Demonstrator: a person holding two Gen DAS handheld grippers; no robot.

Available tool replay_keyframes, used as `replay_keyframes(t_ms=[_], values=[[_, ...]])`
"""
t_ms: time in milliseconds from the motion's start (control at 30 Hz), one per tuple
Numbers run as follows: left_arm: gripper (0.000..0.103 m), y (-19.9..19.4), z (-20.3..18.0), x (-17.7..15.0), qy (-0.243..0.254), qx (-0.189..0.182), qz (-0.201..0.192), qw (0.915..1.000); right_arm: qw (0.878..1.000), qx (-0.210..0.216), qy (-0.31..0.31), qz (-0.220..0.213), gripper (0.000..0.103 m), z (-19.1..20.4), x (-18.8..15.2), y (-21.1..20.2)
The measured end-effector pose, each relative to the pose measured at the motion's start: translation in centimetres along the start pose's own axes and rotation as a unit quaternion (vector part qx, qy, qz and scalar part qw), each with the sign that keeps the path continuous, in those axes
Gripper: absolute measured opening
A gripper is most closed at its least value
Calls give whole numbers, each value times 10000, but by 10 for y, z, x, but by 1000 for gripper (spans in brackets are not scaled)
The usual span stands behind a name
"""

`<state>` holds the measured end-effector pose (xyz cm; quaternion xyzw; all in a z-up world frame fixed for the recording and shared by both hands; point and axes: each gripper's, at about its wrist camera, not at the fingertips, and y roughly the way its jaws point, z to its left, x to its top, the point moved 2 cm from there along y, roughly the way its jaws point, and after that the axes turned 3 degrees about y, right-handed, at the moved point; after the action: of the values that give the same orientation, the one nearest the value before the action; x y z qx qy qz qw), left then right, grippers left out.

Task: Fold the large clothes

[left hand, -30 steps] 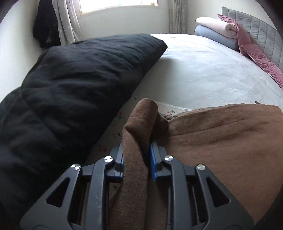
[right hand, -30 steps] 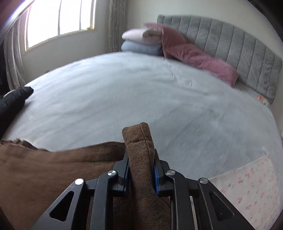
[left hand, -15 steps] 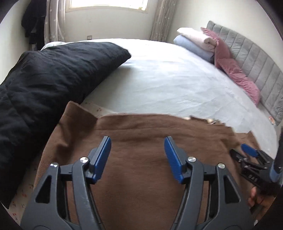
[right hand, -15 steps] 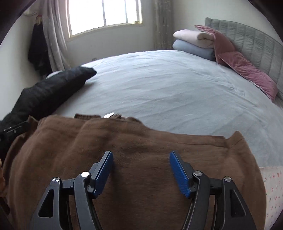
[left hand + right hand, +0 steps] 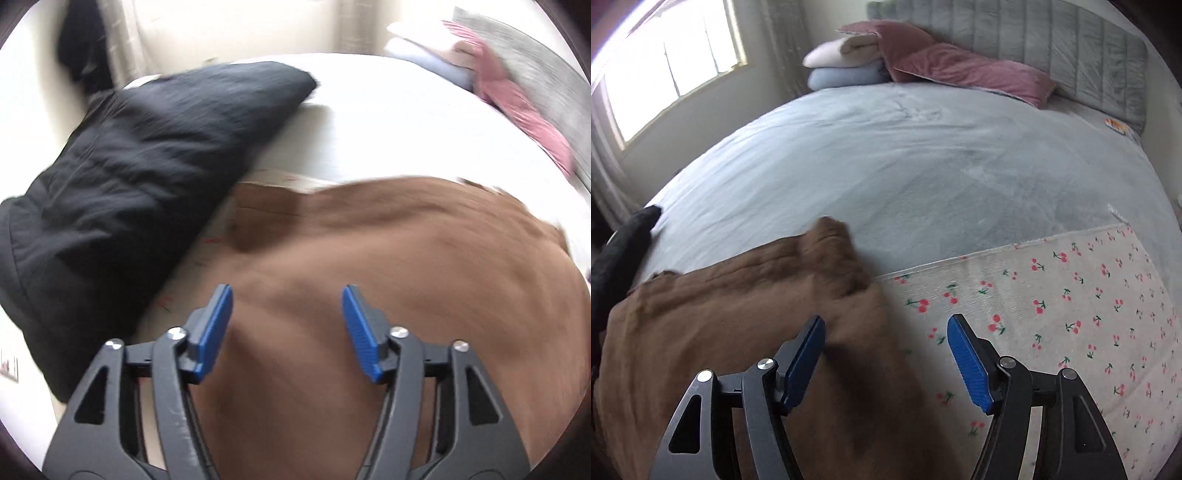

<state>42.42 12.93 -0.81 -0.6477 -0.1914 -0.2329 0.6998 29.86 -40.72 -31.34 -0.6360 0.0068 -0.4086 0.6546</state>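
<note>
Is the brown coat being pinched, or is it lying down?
Lying down. The coat lies on the bed; both grippers' jaws stand open, pinching nothing.

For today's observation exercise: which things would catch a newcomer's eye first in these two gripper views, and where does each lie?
The brown garment spreads over the near end of the bed, below the open left gripper and partly below the open right gripper. A bulky black quilt lies along its left side. At the far end, pink cushions lean on the grey headboard, and a cherry-print sheet lies right of the garment.
</note>
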Motion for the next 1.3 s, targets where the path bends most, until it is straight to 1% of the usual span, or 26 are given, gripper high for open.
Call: replay_keyframes(t_ms=[33, 67, 100, 167, 233, 267, 333, 367, 433, 467, 500, 567, 600, 633, 667, 733, 800, 867, 900, 933, 967, 1033, 1100, 1167, 1233, 1300], values=[[78, -17, -17, -10, 195, -217, -124, 9995, 9994, 214, -279, 4, 70, 21, -12, -14], [84, -32, -28, -22, 331, -375, -212, 9985, 9980, 392, -491, 10, 70, 43, -23, -24], [85, -46, -40, -36, 454, -542, -298, 9971, 9959, 573, -704, 32, 71, 65, -36, -33], [85, -56, -53, -54, 581, -700, -248, 9955, 9916, 844, -976, 87, 73, 91, -64, -46], [85, -55, -55, -69, 628, -905, -148, 9938, 9887, 905, -1173, 227, 74, 101, -86, -48], [85, -53, -49, -77, 590, -932, -113, 9938, 9885, 873, -1189, 335, 74, 99, -95, -44], [85, -49, -32, -98, 437, -755, 59, 9962, 9902, 748, -1047, 547, 74, 79, -107, -35], [85, -53, -24, -111, 368, -725, 51, 9967, 9921, 673, -893, 570, 74, 63, -110, -32], [85, -62, -1, -126, 281, -722, -7, 9970, 9970, 365, -480, 486, 74, 21, -112, -35], [85, -70, 6, -130, 296, -599, -10, 9978, 9982, 253, -297, 451, 74, 0, -111, -40], [85, -79, 11, -133, 289, -412, 11, 9987, 9985, 314, -125, 429, 73, -15, -111, -47], [85, -96, 18, -139, 215, -247, 86, 9994, 9986, 364, 73, 388, 73, -34, -108, -66], [85, -108, 17, -141, 139, -306, 180, 9993, 9991, 215, 39, 352, 74, -34, -107, -75], [85, -119, 15, -144, 64, -372, 227, 9990, 9994, -194, -41, 284, 74, -34, -108, -87], [85, -132, 10, -147, -29, -444, 275, 9986, 9990, -349, -130, 230, 74, -31, -109, -98], [85, -155, 0, -152, -103, -606, 297, 9977, 9997, -92, -175, 133, 74, -21, -113, -125], [86, -180, -17, -161, -114, -714, 319, 9969, 9997, 40, -201, 128, 75, -6, -122, -150], [92, -195, -33, -167, -9, -817, 406, 9958, 9995, 48, -299, 128, 79, 10, -134, -176], [95, -207, -45, -174, 59, -883, 435, 9951, 9993, 78, -353, 122, 83, 18, -142, -189], [100, -216, -53, -181, 79, -900, 402, 9951, 9991, 111, -391, 112, 87, 25, -152, -201], [102, -222, -60, -186, 91, -893, 356, 9953, 9989, 131, -435, 117, 89, 30, -162, -212], [102, -233, -72, -199, 153, -777, 328, 9963, 9983, 119, -547, 184, 95, 42, -186, -227], [102, -234, -82, -215, 190, -719, 343, 9966, 9974, 112, -669, 224, 98, 50, -209, -234], [102, -228, -88, -229, 157, -580, 351, 9976, 9968, 141, -744, 250, 100, 56, -233, -233], [102, -220, -91, -242, 35, -326, 367, 9988, 9957, 153, -830, 377, 100, 62, -251, -225], [102, -209, -93, -255, 34, -124, 501, 9987, 9931, 33, -1051, 525, 100, 68, -263, -218]])
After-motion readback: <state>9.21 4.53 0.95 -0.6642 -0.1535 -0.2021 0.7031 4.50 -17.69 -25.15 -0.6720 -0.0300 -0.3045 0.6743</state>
